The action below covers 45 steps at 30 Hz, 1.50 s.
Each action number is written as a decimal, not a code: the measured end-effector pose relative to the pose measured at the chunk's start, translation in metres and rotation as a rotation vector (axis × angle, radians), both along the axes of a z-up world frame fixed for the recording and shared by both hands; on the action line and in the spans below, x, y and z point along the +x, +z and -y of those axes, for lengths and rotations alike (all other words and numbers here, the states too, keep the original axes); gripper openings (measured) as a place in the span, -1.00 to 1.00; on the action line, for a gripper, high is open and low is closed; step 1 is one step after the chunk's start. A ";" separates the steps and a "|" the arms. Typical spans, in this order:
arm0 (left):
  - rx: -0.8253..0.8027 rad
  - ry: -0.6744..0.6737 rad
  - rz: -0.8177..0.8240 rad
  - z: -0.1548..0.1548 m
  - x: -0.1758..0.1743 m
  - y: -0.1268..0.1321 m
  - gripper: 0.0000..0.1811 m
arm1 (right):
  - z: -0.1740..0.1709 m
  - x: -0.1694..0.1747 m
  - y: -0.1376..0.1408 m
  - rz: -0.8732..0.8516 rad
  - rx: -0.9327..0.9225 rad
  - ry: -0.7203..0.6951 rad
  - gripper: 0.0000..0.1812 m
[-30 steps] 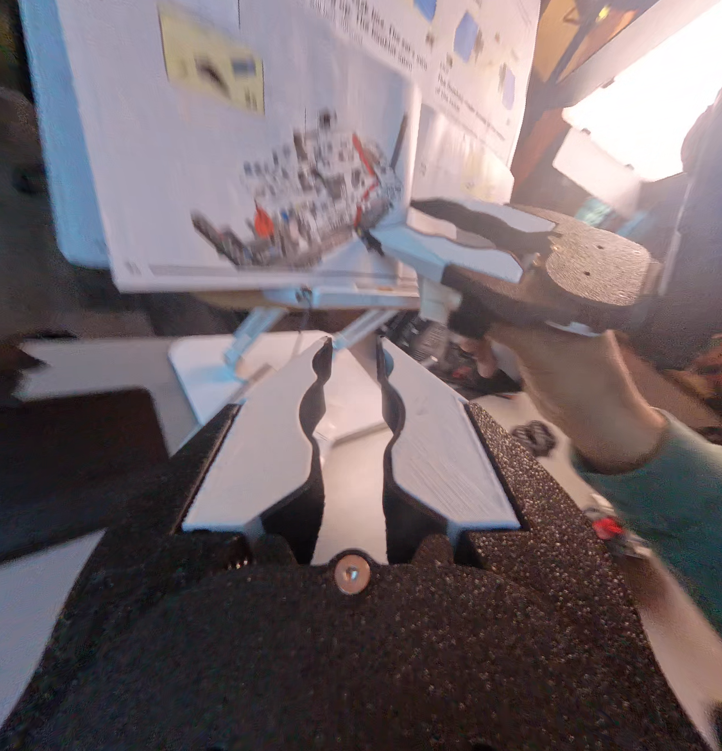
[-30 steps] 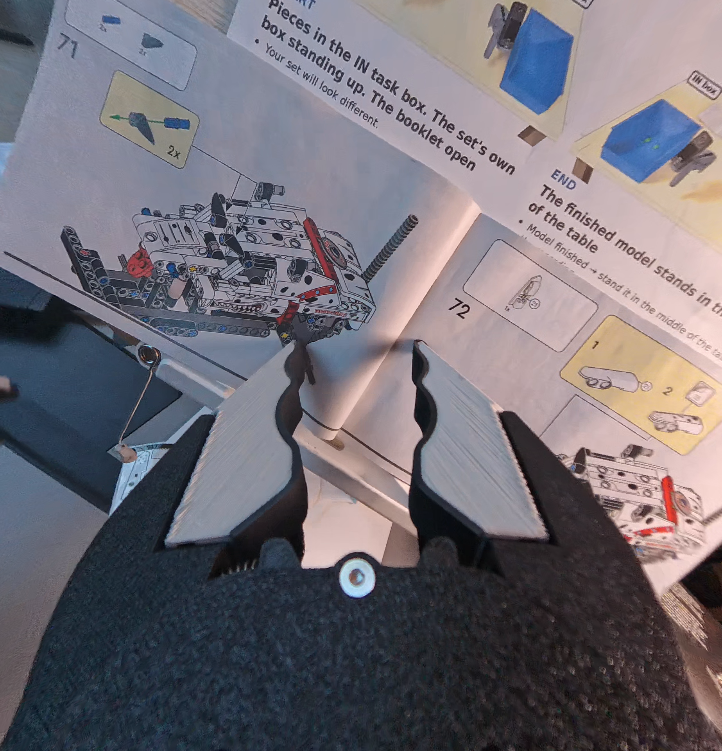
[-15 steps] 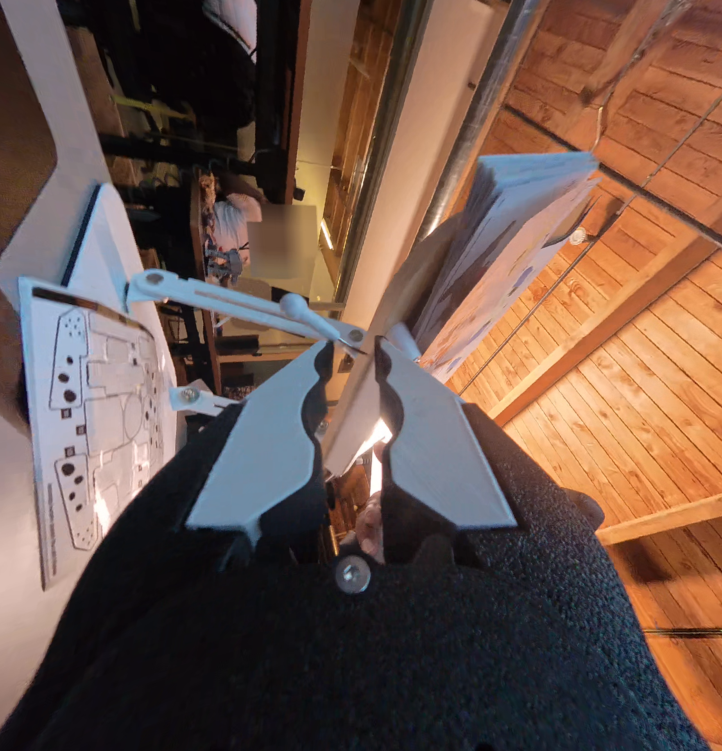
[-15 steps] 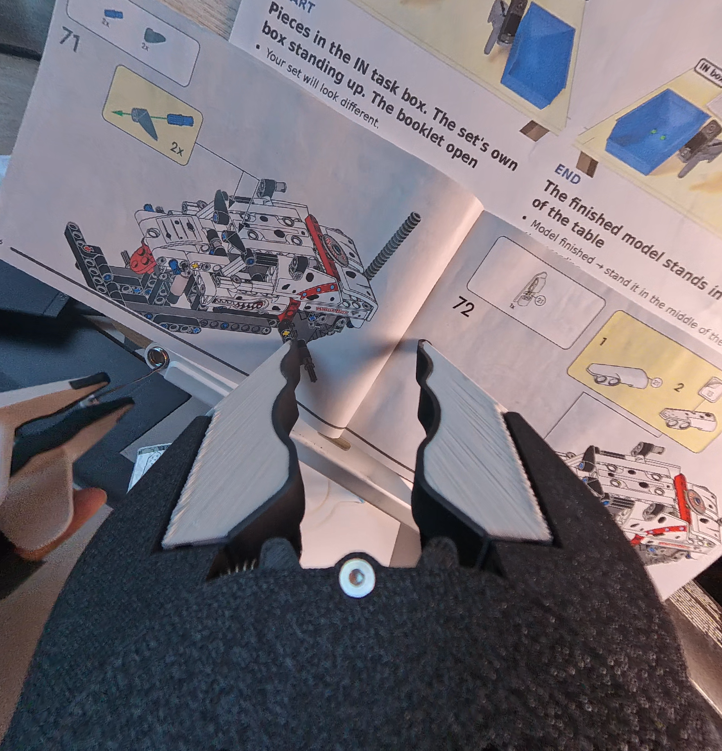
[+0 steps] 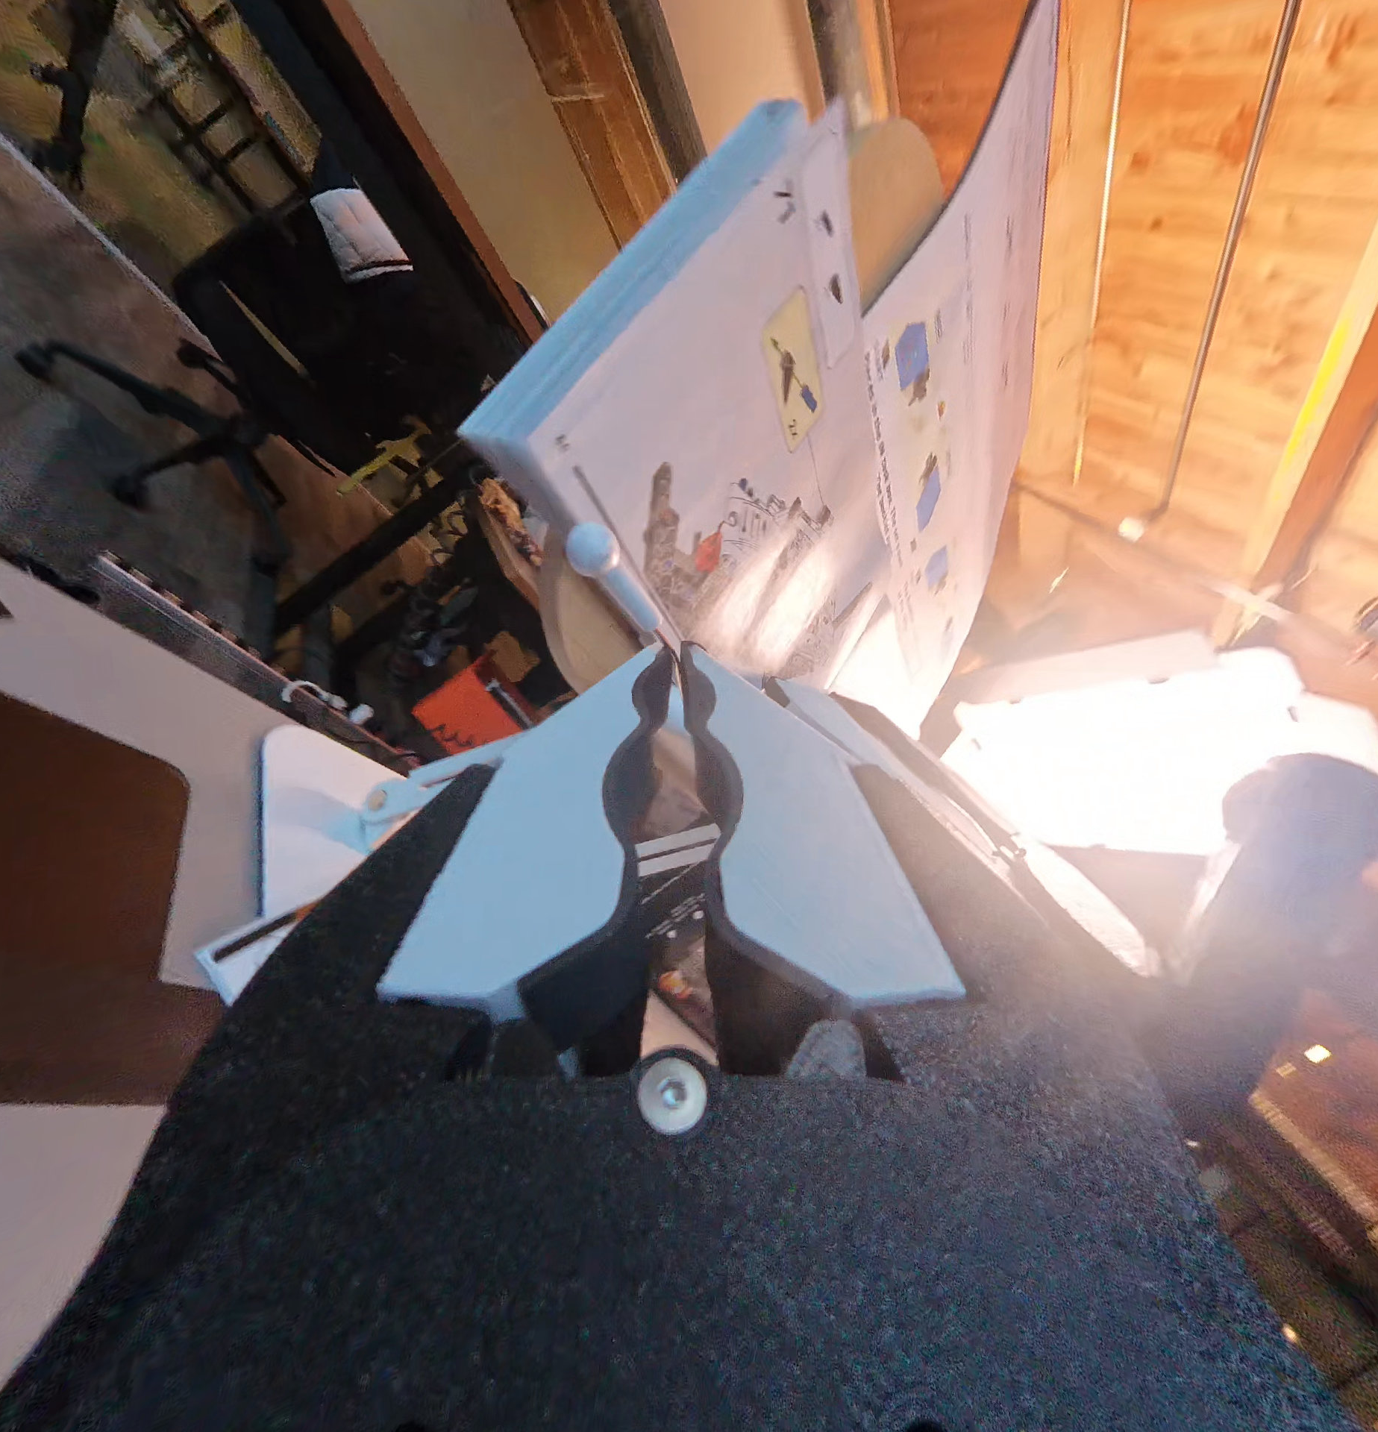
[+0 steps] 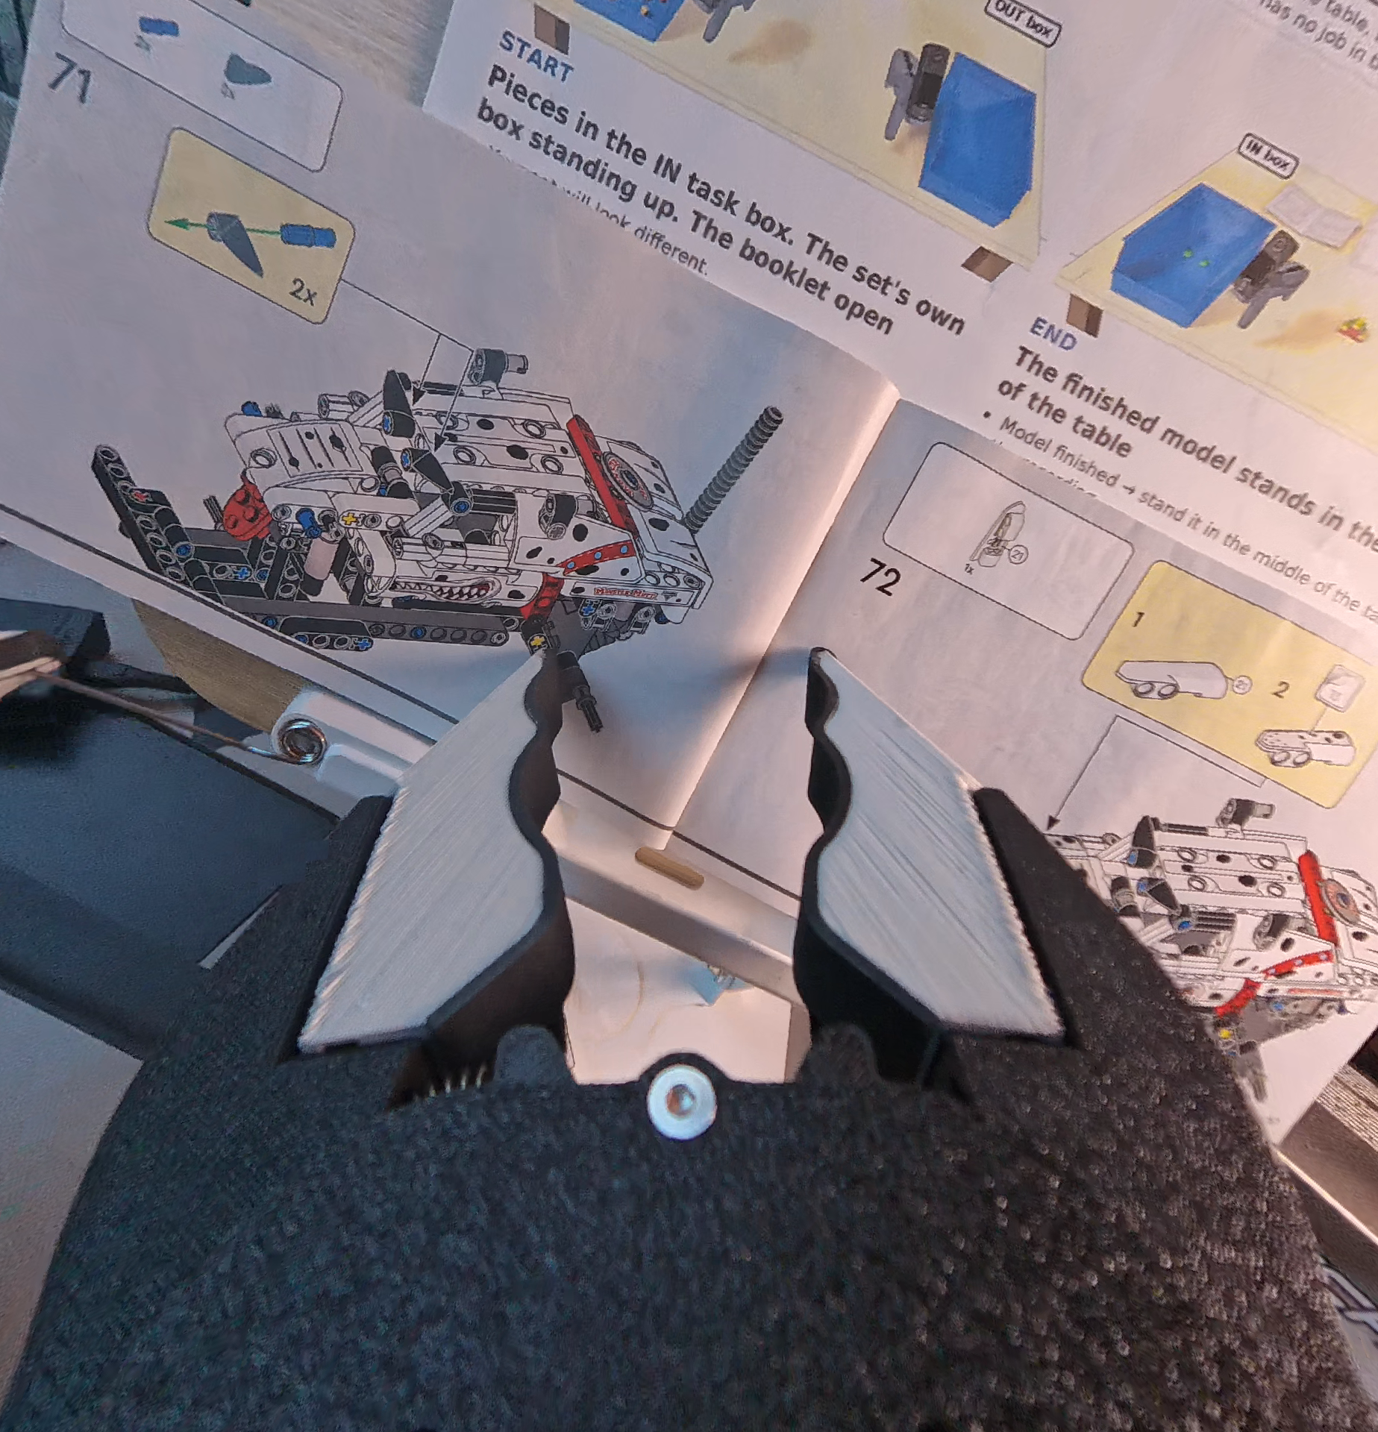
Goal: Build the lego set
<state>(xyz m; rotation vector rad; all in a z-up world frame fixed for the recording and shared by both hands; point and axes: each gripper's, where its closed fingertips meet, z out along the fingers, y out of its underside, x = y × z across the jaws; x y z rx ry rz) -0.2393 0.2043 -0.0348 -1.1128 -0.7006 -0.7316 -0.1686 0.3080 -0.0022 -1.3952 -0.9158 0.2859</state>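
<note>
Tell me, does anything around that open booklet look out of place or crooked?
One thing: the stand's thin page-holder wire sticks out sideways, off the booklet, instead of lying across the left page. The left tongs are pinched shut on it. The right tongs hang open and empty.

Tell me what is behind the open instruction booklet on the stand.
Behind the open instruction booklet a printed sheet rises above its top edge. A rounded wooden board shows below its left page, on the white stand. The rest is covered.
</note>
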 end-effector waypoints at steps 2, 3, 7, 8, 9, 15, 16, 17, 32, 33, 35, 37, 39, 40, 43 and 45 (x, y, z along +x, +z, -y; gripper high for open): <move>-0.075 0.002 -0.198 -0.006 0.000 0.012 -0.99 | 0.002 -0.002 -0.001 -0.008 0.011 0.007 -0.30; -0.119 -0.003 -0.321 -0.010 0.002 0.019 -0.99 | 0.002 -0.003 -0.001 -0.012 0.015 0.011 -0.30; -0.309 -0.118 -0.879 -0.038 0.029 0.039 -1.00 | 0.003 -0.002 -0.001 -0.027 0.016 0.034 -0.30; -0.366 -0.159 -1.028 -0.045 0.037 0.039 -1.00 | 0.003 -0.002 -0.001 -0.029 0.017 0.048 -0.30; -0.416 -0.208 -1.181 -0.052 0.047 0.036 -1.00 | 0.006 -0.004 -0.003 -0.018 0.014 0.088 -0.20; -0.635 -0.401 -1.693 -0.069 0.074 0.008 -1.00 | 0.012 -0.001 -0.012 0.091 0.110 0.177 -0.07; -0.633 -0.435 -1.663 -0.069 0.076 0.008 -0.99 | 0.013 0.000 -0.013 0.098 0.103 0.186 -0.08; -0.628 -0.458 -1.636 -0.068 0.078 0.007 -0.99 | 0.014 0.002 -0.013 0.103 0.095 0.196 -0.09; -0.490 -0.382 -1.632 -0.067 0.115 0.038 -0.91 | -0.007 0.099 -0.023 0.059 -0.049 0.189 -0.30; -0.475 -0.362 -1.643 -0.070 0.123 0.044 -0.94 | -0.011 0.107 -0.034 0.119 -0.048 0.179 -0.45; -0.510 -0.362 -1.686 -0.080 0.135 0.042 -0.97 | -0.020 0.119 -0.058 0.230 -0.050 0.146 -0.54; -0.573 -0.355 -1.713 -0.098 0.141 0.033 -0.99 | -0.033 0.125 -0.075 0.297 -0.057 0.089 -0.55; -0.666 -0.347 -1.715 -0.118 0.142 0.018 -0.99 | -0.047 0.126 -0.086 0.317 -0.074 0.035 -0.51; -0.724 -0.331 -1.738 -0.126 0.139 0.009 -0.99 | -0.053 0.126 -0.092 0.333 -0.089 0.019 -0.51; -0.757 -0.234 -1.791 -0.141 0.137 0.005 -1.00 | -0.060 0.131 -0.088 0.364 -0.015 -0.015 -1.00; -0.766 -0.223 -1.780 -0.142 0.139 0.004 -1.00 | -0.065 0.142 -0.077 0.414 0.095 -0.060 -1.00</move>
